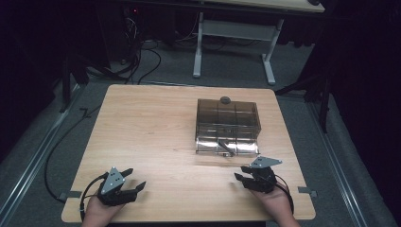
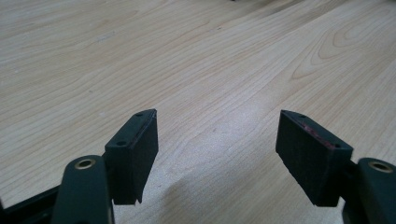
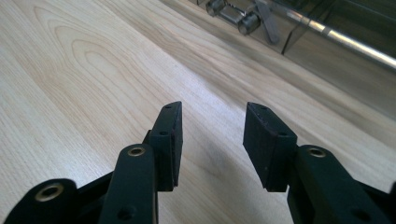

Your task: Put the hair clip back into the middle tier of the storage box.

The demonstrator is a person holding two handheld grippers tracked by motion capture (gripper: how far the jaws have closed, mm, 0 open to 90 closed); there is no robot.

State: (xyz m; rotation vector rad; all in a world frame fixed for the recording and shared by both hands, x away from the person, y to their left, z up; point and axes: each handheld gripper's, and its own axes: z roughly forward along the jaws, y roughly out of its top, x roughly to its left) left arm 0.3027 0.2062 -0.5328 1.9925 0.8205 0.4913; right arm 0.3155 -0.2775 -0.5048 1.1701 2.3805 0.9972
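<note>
The smoky clear box [image 1: 228, 125] sits on the wooden table [image 1: 151, 137] at about two o'clock from the table's middle, with its metal latch handle [image 1: 226, 147] on the near face. Whether that latch is fastened or released cannot be told. The right gripper [image 1: 242, 173] rests near the table's front edge, at six o'clock from the box and apart from it, its jaws spread fairly wide with nothing between them. The left gripper [image 1: 134, 179], well off at eight o'clock, also stands wide open and empty over bare wood. Judging by this, work on the box looks either finished or not yet begun.
</note>
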